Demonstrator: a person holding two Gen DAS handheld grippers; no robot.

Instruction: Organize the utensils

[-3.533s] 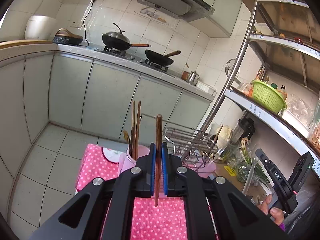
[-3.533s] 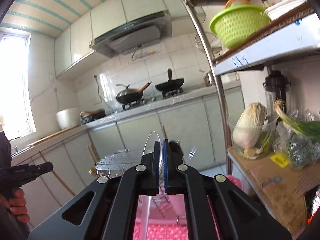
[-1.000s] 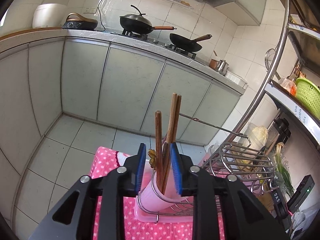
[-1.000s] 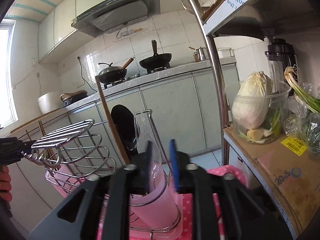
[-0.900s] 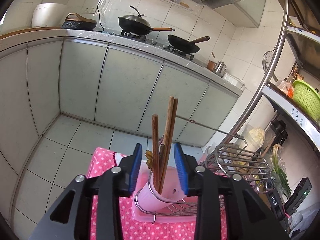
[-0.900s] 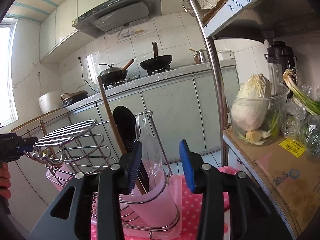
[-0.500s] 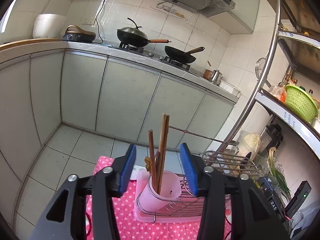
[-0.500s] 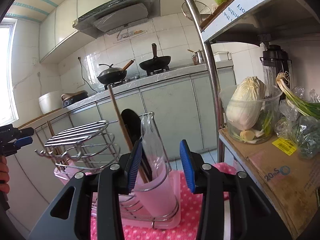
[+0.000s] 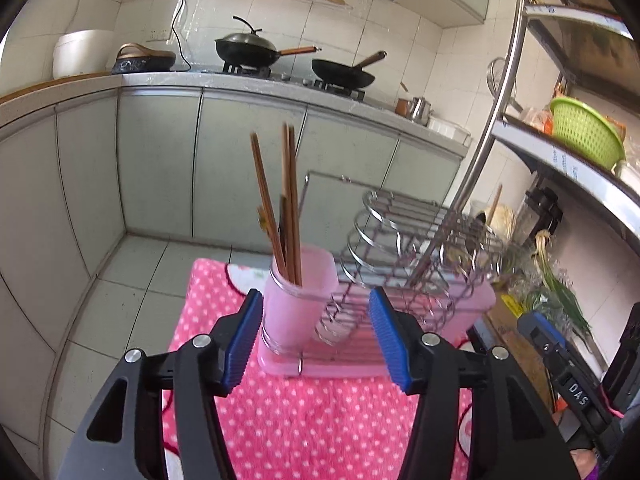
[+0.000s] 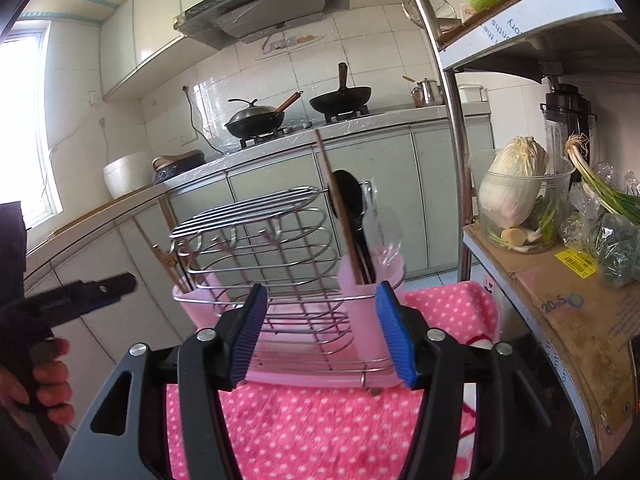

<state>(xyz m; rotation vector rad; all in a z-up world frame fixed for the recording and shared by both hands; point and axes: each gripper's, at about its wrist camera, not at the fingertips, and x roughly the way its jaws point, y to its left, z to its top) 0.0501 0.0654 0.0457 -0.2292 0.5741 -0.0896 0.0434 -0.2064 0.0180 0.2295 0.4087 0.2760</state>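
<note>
The left gripper is held with its jaws spread wide and nothing between them. Just ahead of its left blue pad, a pink utensil cup is seen at the near end of a wire dish rack, and several wooden chopsticks are stood upright in it, leaning slightly apart at their tops. The rack is seated in a pink tray, which is set on a pink polka-dot cloth spread beneath both grippers. The right gripper is likewise held wide open and empty, directly in front of the same rack. Ahead of its right pad a second pink cup is seen, in which a black spoon, a wooden stick and a clear plastic utensil are stood. To the far left of the right gripper, the left gripper's body is seen, held in a hand. A shelf with cabbage and green onions is seen to the right.
</note>
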